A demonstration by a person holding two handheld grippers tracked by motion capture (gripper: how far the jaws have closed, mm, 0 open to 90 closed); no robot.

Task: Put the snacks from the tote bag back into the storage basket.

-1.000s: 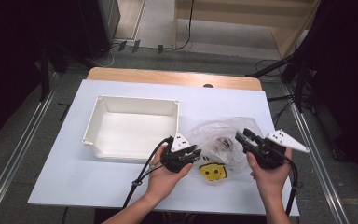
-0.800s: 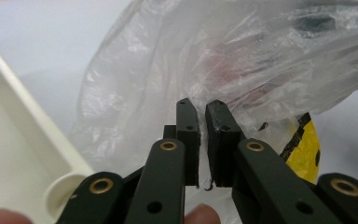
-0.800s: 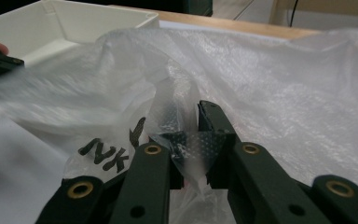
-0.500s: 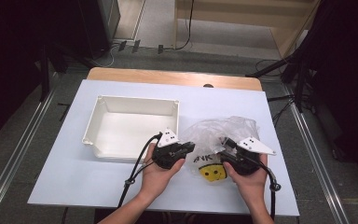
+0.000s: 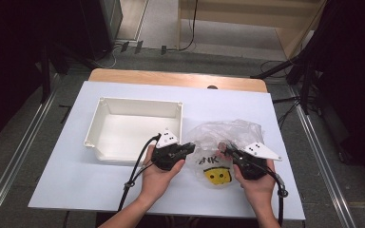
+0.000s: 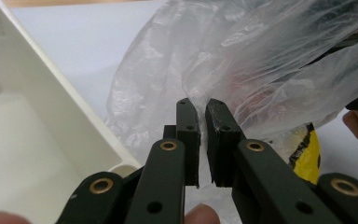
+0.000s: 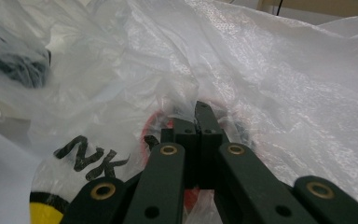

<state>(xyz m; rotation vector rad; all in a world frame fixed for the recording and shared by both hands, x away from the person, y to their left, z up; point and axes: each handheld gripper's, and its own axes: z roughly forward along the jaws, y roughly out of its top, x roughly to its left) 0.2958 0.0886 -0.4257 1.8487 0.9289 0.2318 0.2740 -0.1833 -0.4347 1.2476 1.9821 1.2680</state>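
1. So there's a clear plastic bag (image 5: pixel 223 142) lying crumpled on the white table (image 5: pixel 66 180), just to the right of a white tray (image 5: pixel 133 128). The bag has black lettering and a yellow smiley face (image 5: pixel 218 176) printed on the end nearest the person.

2. The left gripper (image 5: pixel 186 150) comes at the bag from its left edge. In the left gripper view its jaws are pinched together on a fold of the bag's film (image 6: pixel 200 100), with only a thin slit between the pads. So it's clamped on the bag, right where the plastic bunches up beside the tray's corner (image 6: pixel 121 168).

3. The right gripper (image 5: pixel 229 151) sits on the bag's right side, its tips pointing in toward the middle. Its jaws have just been closing, and in the right gripper view they're squeezed fully together with bag film (image 7: pixel 186 100) gathered at the tips. Looks like it's got hold of the plastic too.

4. So the bag is stretched between the two tools, one on each side, with the smiley print low down between the person's hands.

5. Something reddish (image 7: pixel 151 133) shows through the film right behind the right jaws. Can't tell what it is.

6. The tray's floor looks bare, and the bag lies beside it, close to its right wall.
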